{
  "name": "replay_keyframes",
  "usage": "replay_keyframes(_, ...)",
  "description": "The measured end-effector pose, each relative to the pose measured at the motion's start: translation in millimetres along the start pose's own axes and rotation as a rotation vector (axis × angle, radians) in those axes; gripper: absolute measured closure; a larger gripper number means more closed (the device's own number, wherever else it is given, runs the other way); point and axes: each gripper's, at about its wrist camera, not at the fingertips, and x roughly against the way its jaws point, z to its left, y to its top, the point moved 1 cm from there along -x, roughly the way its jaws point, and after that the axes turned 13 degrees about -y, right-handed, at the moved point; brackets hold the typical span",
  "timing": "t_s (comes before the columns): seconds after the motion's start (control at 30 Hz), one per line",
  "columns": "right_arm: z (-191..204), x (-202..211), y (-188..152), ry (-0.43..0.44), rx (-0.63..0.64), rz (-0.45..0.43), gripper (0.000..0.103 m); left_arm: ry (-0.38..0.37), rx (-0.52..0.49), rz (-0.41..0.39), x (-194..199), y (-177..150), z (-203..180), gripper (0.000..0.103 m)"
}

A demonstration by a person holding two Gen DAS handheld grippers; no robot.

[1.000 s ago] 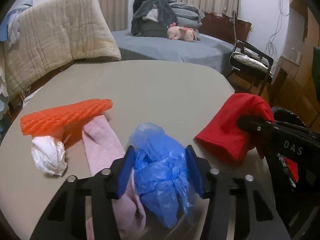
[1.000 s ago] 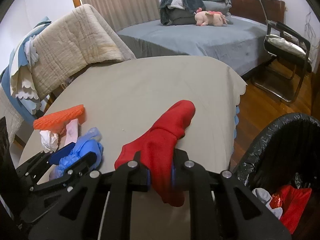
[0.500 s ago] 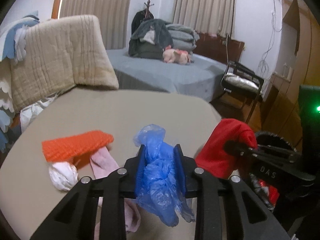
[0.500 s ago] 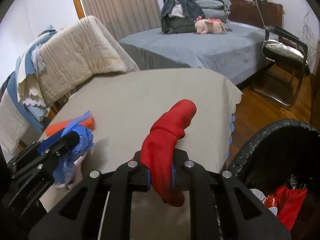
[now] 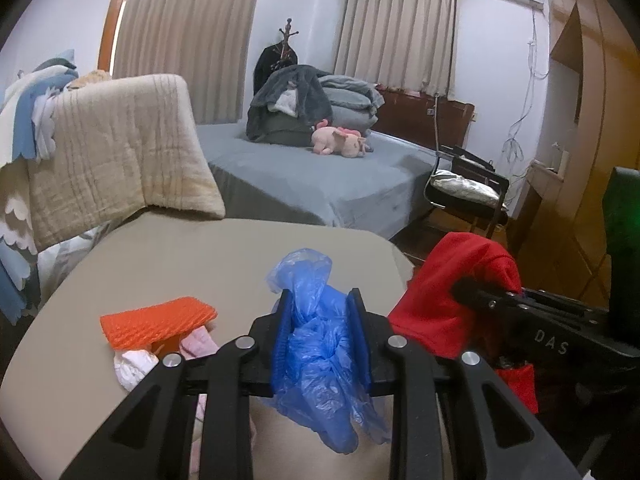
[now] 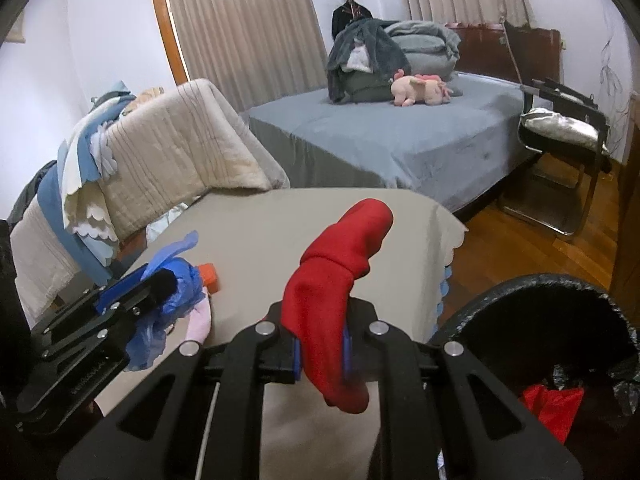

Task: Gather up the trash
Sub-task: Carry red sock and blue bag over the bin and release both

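With the left gripper [image 5: 320, 334] clamped on the blue plastic bag [image 5: 320, 344] and the right gripper [image 6: 320, 350] on the red cloth [image 6: 340, 276], both above the table [image 6: 260, 232], carry them over the black bin [image 6: 560, 320] before releasing

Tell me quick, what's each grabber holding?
Left gripper: shut on the blue plastic bag.
Right gripper: shut on the red cloth.

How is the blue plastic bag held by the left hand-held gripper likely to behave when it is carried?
The blue plastic bag probably stays floppy: it droops crumpled below the left hand-held gripper. It looks thin and translucent, so likely very light. Being slick film, it might slip out if loosened.
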Motion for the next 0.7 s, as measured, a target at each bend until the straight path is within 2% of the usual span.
replay_keyframes(0.43, -43.0, 49.8, 0.0, -0.067, -0.036, -0.067, 0.09, -0.064, -0.051, -0.026, 8.6, 10.2, -42.1, 0.075)
replay_keyframes(0.7, -88.4, 75.7, -12.1, -0.143, -0.086, -0.083, 0.09, -0.154, -0.087, -0.017, -0.9, 11.0, -84.9, 0.075)
